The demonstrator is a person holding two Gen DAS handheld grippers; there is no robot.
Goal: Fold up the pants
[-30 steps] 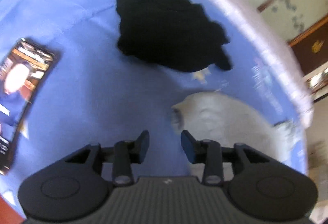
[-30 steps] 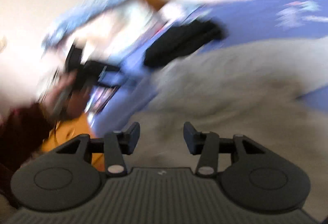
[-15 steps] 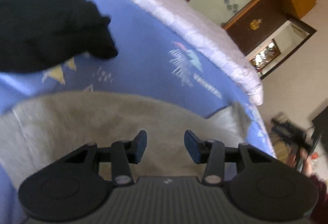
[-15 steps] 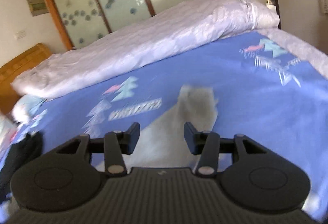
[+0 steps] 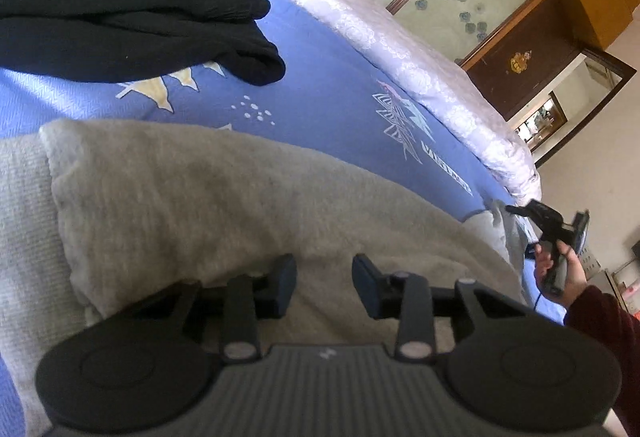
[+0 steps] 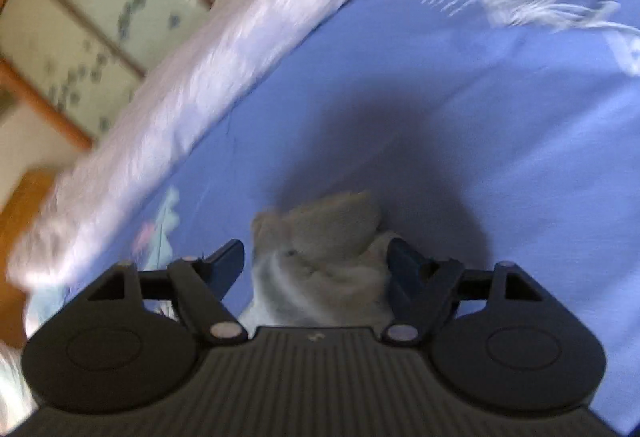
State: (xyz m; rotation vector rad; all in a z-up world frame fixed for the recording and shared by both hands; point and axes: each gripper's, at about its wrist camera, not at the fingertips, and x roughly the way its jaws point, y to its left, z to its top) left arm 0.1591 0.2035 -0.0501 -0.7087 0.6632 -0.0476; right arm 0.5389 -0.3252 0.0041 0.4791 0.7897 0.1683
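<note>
From your left wrist, the left tool (image 5: 324, 287) hovers released, jaws apart, just above the grey pants (image 5: 240, 205) spread on the blue bed sheet (image 5: 340, 85). A black garment (image 5: 120, 9) lies beyond them, apart. Your right hand (image 5: 560, 269) works at the far cuff.

From your right wrist, the right tool (image 6: 316, 269) is spread wide with the bunched cuff (image 6: 320, 237) between its 2 fingers, nothing gripped yet. The view is blurred. Clench squarely on both fabric layers before lifting, then bring the left tool down on the near edge so the fold stays even.
</note>
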